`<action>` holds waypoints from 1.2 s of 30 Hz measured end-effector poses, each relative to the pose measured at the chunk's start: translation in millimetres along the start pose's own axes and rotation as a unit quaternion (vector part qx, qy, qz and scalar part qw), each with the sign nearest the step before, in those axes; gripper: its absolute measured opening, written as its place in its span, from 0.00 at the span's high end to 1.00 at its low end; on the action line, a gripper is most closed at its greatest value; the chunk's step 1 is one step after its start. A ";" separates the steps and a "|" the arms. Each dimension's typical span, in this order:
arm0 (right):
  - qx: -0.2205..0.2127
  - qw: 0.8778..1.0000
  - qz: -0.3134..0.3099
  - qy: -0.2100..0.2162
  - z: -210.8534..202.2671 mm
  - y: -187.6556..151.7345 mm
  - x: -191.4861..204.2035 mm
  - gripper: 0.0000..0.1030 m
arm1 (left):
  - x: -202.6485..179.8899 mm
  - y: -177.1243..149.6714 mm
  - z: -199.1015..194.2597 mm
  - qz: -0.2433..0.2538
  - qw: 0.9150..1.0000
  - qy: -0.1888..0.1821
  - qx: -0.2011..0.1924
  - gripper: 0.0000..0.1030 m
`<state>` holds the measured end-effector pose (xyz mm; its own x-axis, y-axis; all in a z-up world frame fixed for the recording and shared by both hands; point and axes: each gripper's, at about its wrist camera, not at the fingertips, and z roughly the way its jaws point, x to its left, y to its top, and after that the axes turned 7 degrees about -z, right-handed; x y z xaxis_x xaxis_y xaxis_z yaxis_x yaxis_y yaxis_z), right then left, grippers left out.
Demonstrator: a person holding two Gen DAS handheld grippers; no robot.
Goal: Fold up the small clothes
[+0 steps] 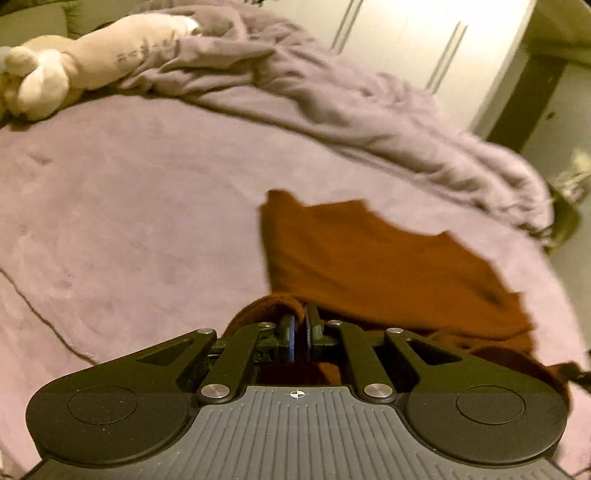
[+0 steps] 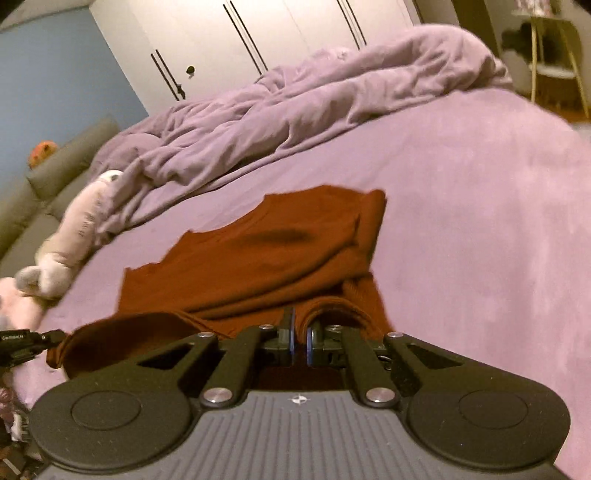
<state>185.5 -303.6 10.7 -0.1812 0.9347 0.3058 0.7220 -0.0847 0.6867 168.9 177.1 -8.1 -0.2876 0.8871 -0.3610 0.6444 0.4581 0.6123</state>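
Closest to you, your left gripper [image 1: 300,334] has its jaws pinched on the near hem of the rust-brown garment [image 1: 369,266], and your right gripper [image 2: 298,334] has its jaws pinched on the same near edge, further along. Between the two grips the hem sags in a loose curve, so the cloth reads as soft, light knit with no stiffness of its own; it will drape and follow wherever you carry it, and it will slide little on the fleecy bed [image 1: 129,206].

Beyond the jaws, the garment lies spread on the bed, mostly flat, with one long side rolled over on itself and a shallow wrinkle across the middle. The far edge looks notched; whether that is a neckline or a sleeve is unclear through the blur.

I'd keep both holds at the hem corners, level with each other, so the fold lands square.

Further off, a crumpled lilac duvet [image 2: 295,96] is heaped across the bed, a pale plush toy [image 1: 74,62] lies beside it, and white wardrobe doors [image 2: 258,33] stand behind.
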 end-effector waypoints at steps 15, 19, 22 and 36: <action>0.040 0.985 -0.161 -0.036 32.2 -5.9 -0.6 0.59 | 11.3 -6.0 32.7 0.137 0.989 -0.041 0.026 0.26; 0.046 0.984 -0.168 -0.041 45.3 -2.6 0.7 0.59 | 3.4 -9.0 49.2 0.149 0.987 -0.041 0.032 0.39; 0.051 0.981 -0.183 -0.039 53.5 -0.7 5.6 0.59 | -4.7 -9.6 58.7 0.158 0.987 -0.030 0.031 0.59; 0.005 0.968 -0.250 -0.037 36.9 3.0 35.7 0.93 | -17.1 10.9 17.1 0.132 0.990 -0.038 -0.030 0.94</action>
<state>205.9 -257.7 -0.7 -0.4605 0.8807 -0.1108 0.5629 0.3863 0.7307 192.9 166.0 -7.3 -0.0585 0.9705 -0.2337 0.6456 0.2154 0.7327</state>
